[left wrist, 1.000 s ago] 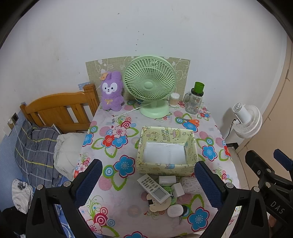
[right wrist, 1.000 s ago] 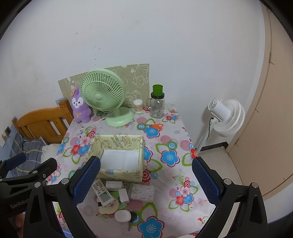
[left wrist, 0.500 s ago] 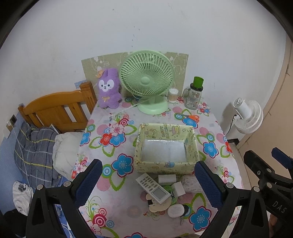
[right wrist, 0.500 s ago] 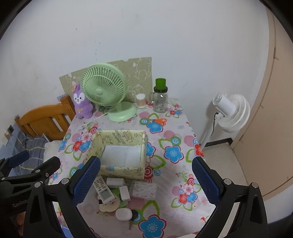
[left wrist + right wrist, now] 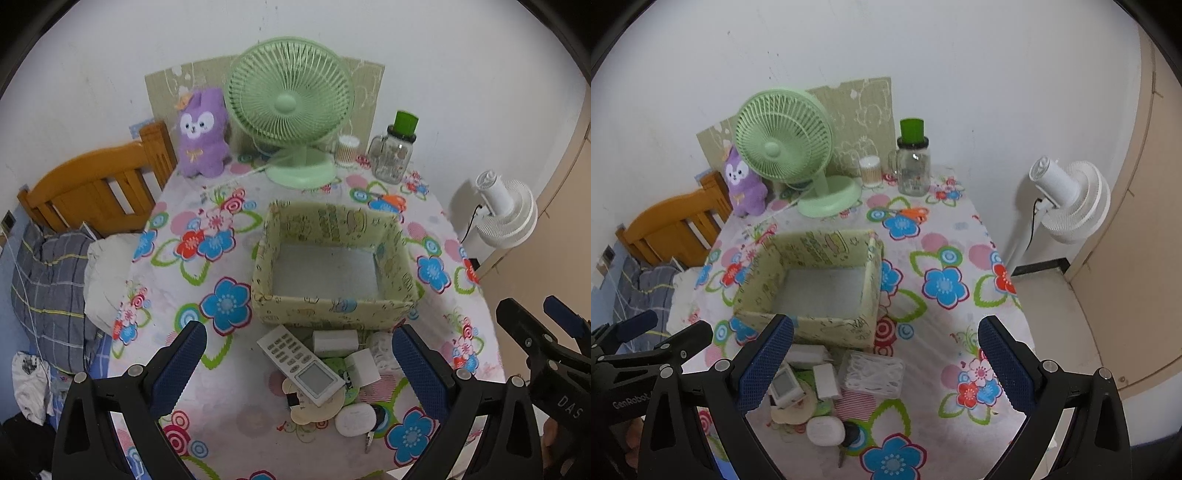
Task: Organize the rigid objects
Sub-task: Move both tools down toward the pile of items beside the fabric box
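Observation:
An empty pale green patterned box [image 5: 334, 314] [image 5: 827, 328] sits mid-table. In front of it lies a cluster of small items: a white remote control [image 5: 299, 363] [image 5: 783, 387], two white adapter blocks [image 5: 334, 341] [image 5: 364, 371], a white oval case [image 5: 355, 421] [image 5: 825, 431], a clear lattice box [image 5: 872, 373] and a round cream disc [image 5: 314, 410]. My left gripper [image 5: 297, 363] hovers open above the cluster, holding nothing. My right gripper [image 5: 886, 363] is open too, high over the table's front right, empty.
A green desk fan [image 5: 290, 107], purple plush toy [image 5: 202, 136], cotton swab jar [image 5: 347, 149] and glass jar with green lid [image 5: 393, 155] line the back of the floral table [image 5: 207, 387]. Orange scissors [image 5: 908, 213] lie behind the box. A wooden bed [image 5: 92, 188] stands left, a white floor fan [image 5: 1067, 199] right.
Both grippers have moved forward and down toward the table, so the box and the item cluster look larger. Nothing on the table has shifted.

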